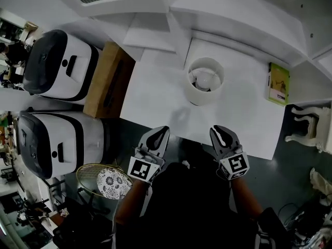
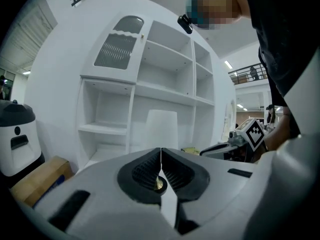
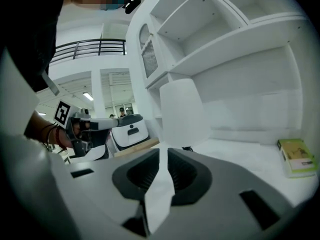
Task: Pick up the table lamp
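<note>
The table lamp (image 1: 206, 80) stands on the white desk (image 1: 155, 100), its white drum shade seen from above with the bulb inside. Both grippers hover at the desk's near edge, short of the lamp and apart from it. My left gripper (image 1: 164, 132) is shut and empty, lower left of the lamp. My right gripper (image 1: 217, 131) is shut and empty, just below it. In the left gripper view the jaws (image 2: 161, 153) meet with the lamp (image 2: 161, 128) straight ahead. The right gripper (image 3: 161, 153) sees the lamp (image 3: 182, 113) close in front.
A green book (image 1: 278, 83) lies at the desk's right end. A cardboard box (image 1: 109, 79) and two white-and-black appliances (image 1: 59, 66) stand left of the desk. White shelves (image 2: 165, 69) rise behind the lamp. A white stool (image 1: 307, 126) is at the right.
</note>
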